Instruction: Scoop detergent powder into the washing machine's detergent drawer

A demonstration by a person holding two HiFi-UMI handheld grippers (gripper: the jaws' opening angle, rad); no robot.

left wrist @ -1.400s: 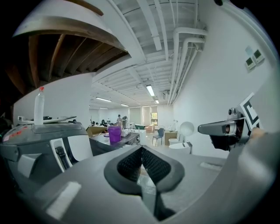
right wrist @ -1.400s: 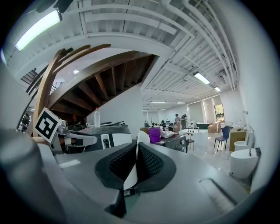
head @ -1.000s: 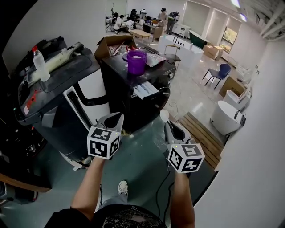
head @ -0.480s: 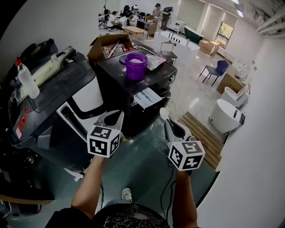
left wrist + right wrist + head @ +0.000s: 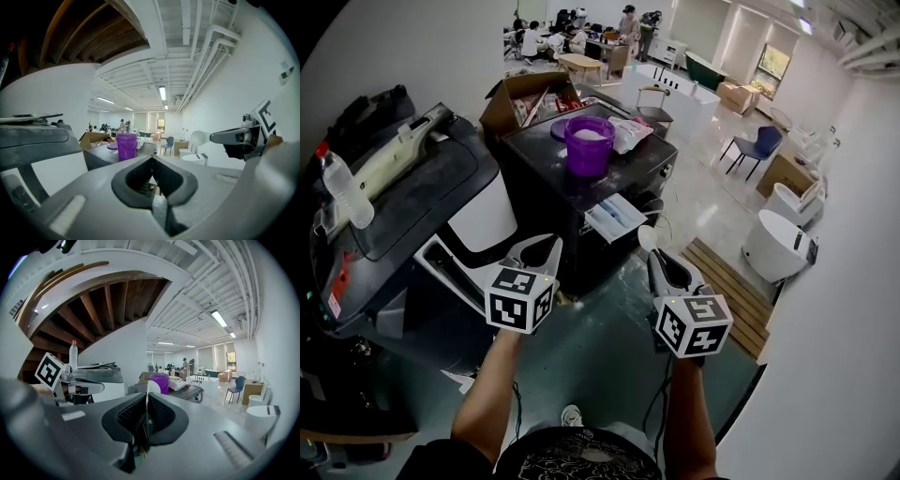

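Right gripper (image 5: 654,259) clamps a white scoop (image 5: 647,240); left gripper (image 5: 546,249) closed, empty. Purple tub (image 5: 589,142) on washing machine (image 5: 546,187) top, detergent drawer (image 5: 617,217) open, cardboard box (image 5: 520,94) behind.

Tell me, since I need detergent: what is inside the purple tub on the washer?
White powder shows inside the purple tub. The tub's wall hides how deep the powder goes.

Open workshop hall: bathtubs (image 5: 776,246), cardboard boxes (image 5: 517,92), washing machine (image 5: 546,202).
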